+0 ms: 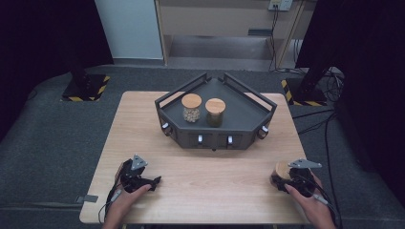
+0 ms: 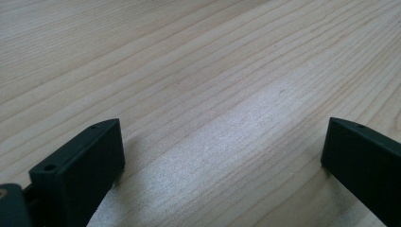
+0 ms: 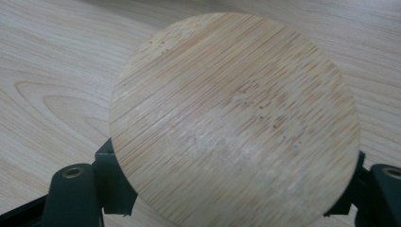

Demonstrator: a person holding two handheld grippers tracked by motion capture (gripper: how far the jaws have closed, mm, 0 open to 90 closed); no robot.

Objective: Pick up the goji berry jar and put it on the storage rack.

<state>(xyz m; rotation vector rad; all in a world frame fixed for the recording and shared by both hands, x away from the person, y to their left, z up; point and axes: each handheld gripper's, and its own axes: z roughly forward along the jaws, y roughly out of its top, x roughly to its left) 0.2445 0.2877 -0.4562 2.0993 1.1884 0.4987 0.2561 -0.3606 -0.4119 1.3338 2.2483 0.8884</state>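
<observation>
Two jars with round bamboo lids stand in the dark angular tray (image 1: 248,112). A third jar (image 1: 282,171), lid grain striped and speckled, sits at the table's (image 1: 215,186) right front, clamped in the right gripper (image 1: 292,179); its body is hidden. Left gripper (image 1: 152,181) is spread wide over bare wood.

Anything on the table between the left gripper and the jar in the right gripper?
Nothing: in the high view, bare table separates left gripper from jar.
</observation>
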